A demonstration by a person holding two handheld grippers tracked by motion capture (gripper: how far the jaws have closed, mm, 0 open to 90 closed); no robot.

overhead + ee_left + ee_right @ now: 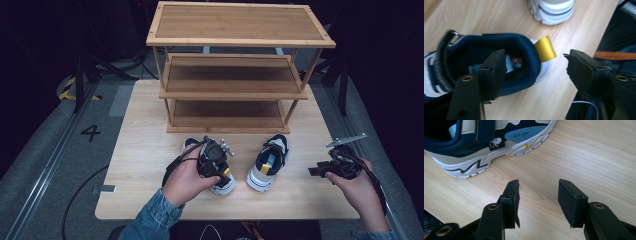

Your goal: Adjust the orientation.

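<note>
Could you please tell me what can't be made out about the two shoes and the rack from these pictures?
- Left shoe, high view: mostly covered by the left gripper and hand.
- Right shoe, right gripper view: heel and toe cut by the edges.
- Rack, high view: bottom shelf shadowed by the shelf above.

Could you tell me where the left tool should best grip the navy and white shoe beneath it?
Probably the padded heel collar by the yellow pull loop, coming from above: the left tool already straddles it, one jaw inside the shoe's opening, one outside.
</note>
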